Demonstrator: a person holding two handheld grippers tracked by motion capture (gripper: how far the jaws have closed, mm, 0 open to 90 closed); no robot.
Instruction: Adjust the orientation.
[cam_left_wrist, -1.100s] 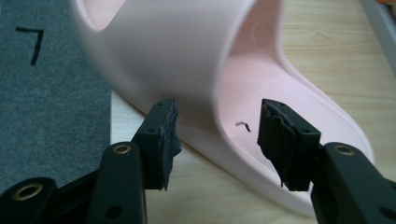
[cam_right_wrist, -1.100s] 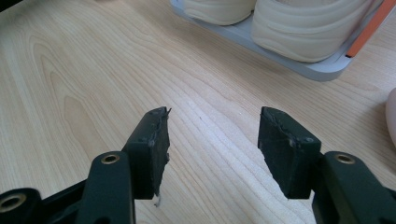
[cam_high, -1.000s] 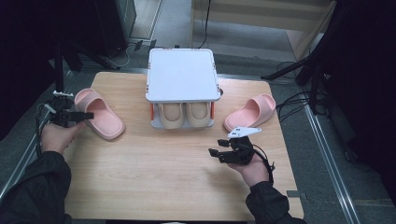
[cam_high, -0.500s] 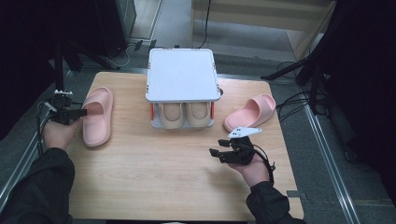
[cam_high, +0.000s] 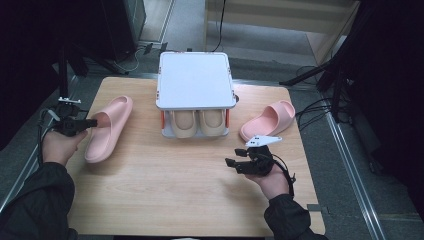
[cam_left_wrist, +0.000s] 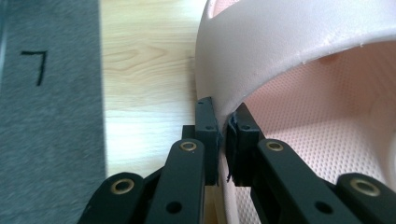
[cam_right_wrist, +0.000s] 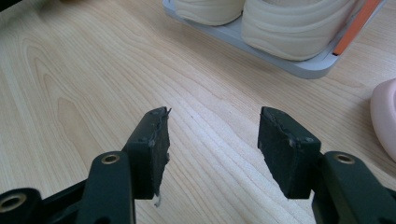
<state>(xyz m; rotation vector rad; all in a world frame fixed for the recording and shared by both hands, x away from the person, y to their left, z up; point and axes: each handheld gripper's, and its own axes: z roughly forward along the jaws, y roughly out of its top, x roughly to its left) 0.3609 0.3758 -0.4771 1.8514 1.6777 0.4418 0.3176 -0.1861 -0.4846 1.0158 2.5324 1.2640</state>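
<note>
Two pink slippers on the table, one either side of the rack; left pink slipper (cam_high: 107, 129) lies left of the rack, toe toward the far edge, its strap wall pinched by the left gripper (cam_high: 93, 122), whose jaws have just been closing and now clamp the strap edge, one pad outside, one inside (cam_left_wrist: 223, 140); right pink slipper (cam_high: 267, 120) sits untouched right of the rack; right gripper (cam_high: 231, 162) hovers over bare wood (cam_right_wrist: 93, 70) near the middle, jaws apart, holding nothing; rack (cam_high: 195, 82) already has a beige pair (cam_high: 197, 122) on its lower shelf; step looks like grasp done, lift starting; next likely calls for carrying the slipper up onto the white top shelf, keeping the pinch firm.
</note>
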